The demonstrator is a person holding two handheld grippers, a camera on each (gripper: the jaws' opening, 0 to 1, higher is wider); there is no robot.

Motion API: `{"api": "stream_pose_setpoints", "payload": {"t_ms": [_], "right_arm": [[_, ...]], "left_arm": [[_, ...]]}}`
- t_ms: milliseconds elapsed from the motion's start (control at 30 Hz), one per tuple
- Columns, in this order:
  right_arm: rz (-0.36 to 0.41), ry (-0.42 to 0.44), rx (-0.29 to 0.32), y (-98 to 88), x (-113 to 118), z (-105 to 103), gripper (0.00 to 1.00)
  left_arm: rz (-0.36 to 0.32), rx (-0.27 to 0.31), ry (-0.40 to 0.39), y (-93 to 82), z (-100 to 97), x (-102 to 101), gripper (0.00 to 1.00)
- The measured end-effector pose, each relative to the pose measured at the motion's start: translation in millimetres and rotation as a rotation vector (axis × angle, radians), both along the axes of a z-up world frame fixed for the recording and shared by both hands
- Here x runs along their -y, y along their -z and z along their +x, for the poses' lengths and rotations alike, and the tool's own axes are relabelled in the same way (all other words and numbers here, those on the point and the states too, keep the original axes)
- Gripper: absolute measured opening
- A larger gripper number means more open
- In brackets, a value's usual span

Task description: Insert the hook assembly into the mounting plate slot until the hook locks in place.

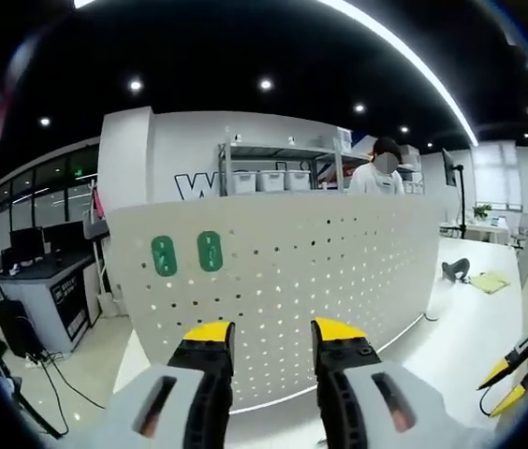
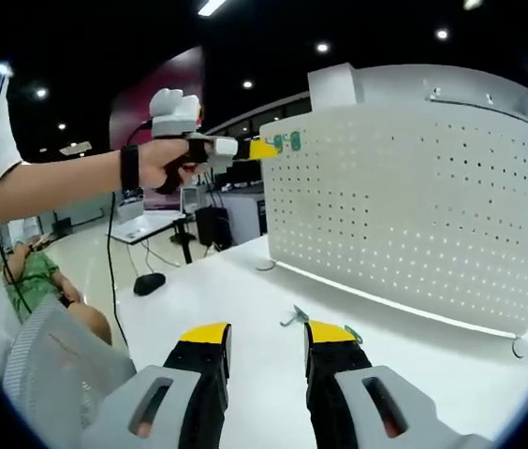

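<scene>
A white perforated mounting plate (image 1: 339,271) stands upright on the white table (image 1: 470,327), with two green hook plates (image 1: 186,253) fixed near its upper left. My left gripper (image 1: 273,335) is open and bare, held close in front of the plate. In the right gripper view the same plate (image 2: 414,206) rises at the right, and the left gripper (image 2: 245,149), held in a hand, hovers by its green plates (image 2: 285,142). My right gripper (image 2: 264,339) is open low over the table, with a small metal hook (image 2: 294,316) lying just beyond its fingertips. The right gripper (image 1: 512,374) shows at the left gripper view's right edge.
A person (image 1: 376,173) stands behind the plate near shelves of bins (image 1: 273,178). A dark object (image 1: 456,269) and a yellow-green pad (image 1: 489,281) lie on the table's far right. A black mouse (image 2: 149,281) rests on the table's left; desks stand beyond.
</scene>
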State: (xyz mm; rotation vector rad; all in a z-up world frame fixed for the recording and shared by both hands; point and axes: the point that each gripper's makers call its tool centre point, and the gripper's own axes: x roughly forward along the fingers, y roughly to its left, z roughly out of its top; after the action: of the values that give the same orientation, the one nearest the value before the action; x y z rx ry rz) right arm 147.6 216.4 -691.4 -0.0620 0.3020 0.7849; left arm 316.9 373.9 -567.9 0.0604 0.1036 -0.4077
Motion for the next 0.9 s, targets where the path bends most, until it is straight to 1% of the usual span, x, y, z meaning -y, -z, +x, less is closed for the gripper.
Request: {"api": "stream_pose_setpoints", "payload": {"t_ms": [100,233,300,367,433,533,633,767,867,900], "right_arm": [[-0.016,-0.014,0.001,1.0,-1.6,-0.2,0.31],[-0.022,-0.01,0.001,0.9,1.0,2.6,0.31],[-0.03,-0.014,0.005,0.3,2.0,3.8,0.31],[-0.048,-0.02,0.009,0.3,2.7,4.4,0.31],[-0.049,-0.021,0.011,-0.8,3.1,4.9,0.31],[-0.036,-0.015,0.005,-2.2,3.2,5.7,0.31],[-0.05,-0.019,0.006,-1.5,0.1,4.9,0.31],[-0.057,-0.024,0.007,-2.0,-6.1,4.0,0.31],[-0.065,-0.03,0.011,-3.8,-12.1,3.2,0.31],[-0.068,-0.03,0.013,-4.4,-13.5,3.1,0.31]], "left_arm": [[-0.008,-0.007,0.02,4.6,-10.0,2.4,0.38],[-0.016,-0.012,0.045,10.4,-23.6,6.1,0.39],[0.016,-0.013,0.042,15.7,-30.1,4.8,0.4],[-0.012,-0.027,0.057,19.0,-37.4,5.6,0.41],[-0.002,-0.026,0.053,22.0,-44.3,3.6,0.41],[-0.028,-0.028,0.068,24.2,-55.8,5.4,0.44],[-0.023,-0.027,0.077,26.3,-65.7,6.2,0.45],[-0.037,-0.023,0.093,28.5,-79.2,6.7,0.47],[-0.037,-0.034,0.105,33.9,-87.1,5.6,0.48],[-0.046,-0.04,0.105,35.3,-89.8,5.2,0.48]]}}
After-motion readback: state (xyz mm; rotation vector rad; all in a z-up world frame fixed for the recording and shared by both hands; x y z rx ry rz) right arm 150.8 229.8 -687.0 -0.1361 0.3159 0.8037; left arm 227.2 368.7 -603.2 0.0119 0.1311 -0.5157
